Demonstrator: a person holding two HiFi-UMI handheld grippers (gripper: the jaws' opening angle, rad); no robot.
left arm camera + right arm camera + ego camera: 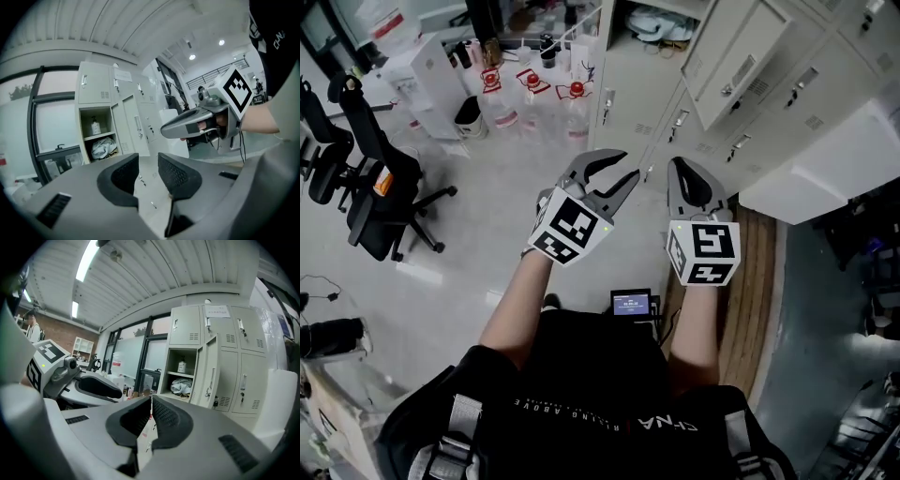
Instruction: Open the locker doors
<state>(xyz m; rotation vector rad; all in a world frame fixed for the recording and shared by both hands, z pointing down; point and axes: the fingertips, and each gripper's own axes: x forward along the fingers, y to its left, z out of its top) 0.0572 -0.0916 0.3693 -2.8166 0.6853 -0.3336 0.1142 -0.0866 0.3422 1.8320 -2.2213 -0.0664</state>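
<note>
The left gripper (147, 161) held its jaws apart with nothing between them, while the right gripper (151, 401) had its jaws closed together and empty. Ahead stood the lockers (234, 357), one door (209, 371) open at the bank's left edge. A bottle (182, 366) stood on that compartment's shelf.

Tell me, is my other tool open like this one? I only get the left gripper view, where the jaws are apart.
Observer: No. The right gripper view shows the right tool with its jaws together and nothing between them.
Operator: What's over on my left side?
Observer: The head view shows a black wheeled office chair standing there.
</note>
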